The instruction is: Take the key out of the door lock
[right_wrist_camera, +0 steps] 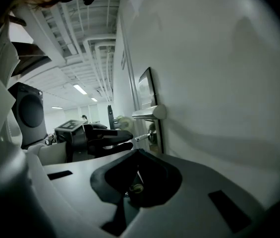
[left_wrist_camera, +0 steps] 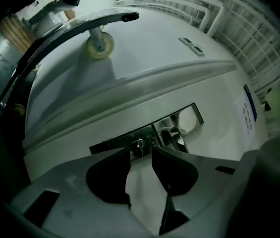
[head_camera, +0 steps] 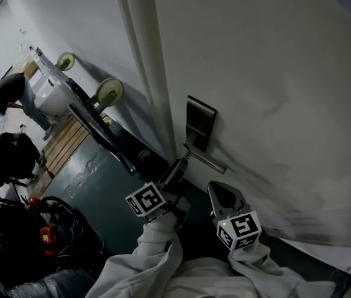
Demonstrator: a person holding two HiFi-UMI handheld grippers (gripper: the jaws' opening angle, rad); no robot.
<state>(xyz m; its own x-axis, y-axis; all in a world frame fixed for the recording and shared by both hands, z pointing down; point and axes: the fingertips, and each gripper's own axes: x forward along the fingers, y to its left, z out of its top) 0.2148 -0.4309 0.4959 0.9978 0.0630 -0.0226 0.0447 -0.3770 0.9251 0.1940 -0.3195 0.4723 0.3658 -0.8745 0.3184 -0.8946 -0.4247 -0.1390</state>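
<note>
Key juts free just beyond the parted left tool.

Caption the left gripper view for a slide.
Left hand-held gripper, jaws apart, aimed at the key in the door lock plate.

the lock plate sat on the door, near the door's left edge. the handle came out from the lower part of the plate and pointed to the right. in the left gripper view the key stood in the plate just left of the handle. the left gripper was just before the key, with one jaw on each side of it. the right gripper was to its right, below the handle. left of the door, a cart stood along the wall.
</note>
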